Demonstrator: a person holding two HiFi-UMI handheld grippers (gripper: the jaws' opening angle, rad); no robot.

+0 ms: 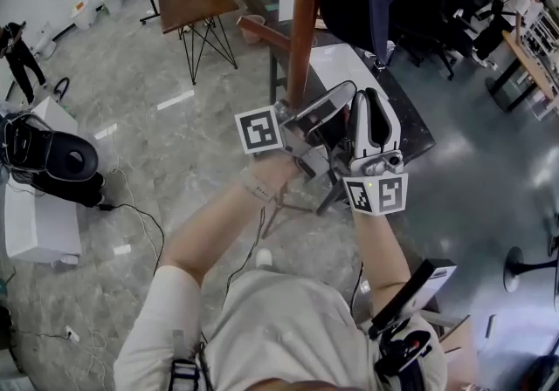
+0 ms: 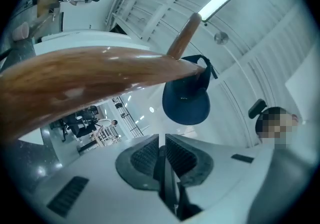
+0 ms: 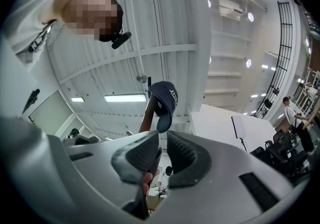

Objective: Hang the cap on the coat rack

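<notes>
Left gripper view is showing your left gripper [image 2: 162, 155] nearest. Its grey ribbed jaws are drawn almost together, with only a slit between them and nothing in it. Your right gripper [image 3: 159, 155] is sitting the same way, nearly closed and empty. Both are tilting upward just beside the brown wooden coat rack [image 1: 301, 23], whose curved arm is crossing close above the left jaws. Farther up, the dark navy fabric cap [image 2: 186, 95] is hanging from the upper end of a slanted wooden peg [image 2: 182, 38], well apart from both grippers. Judging by that, the hanging is looking done, and all that is remaining for you is drawing your hands clear without bumping the rack. The cap is hanging with its long axis roughly upright, crown caught at the peg and rounded brim pointing down toward you.
</notes>
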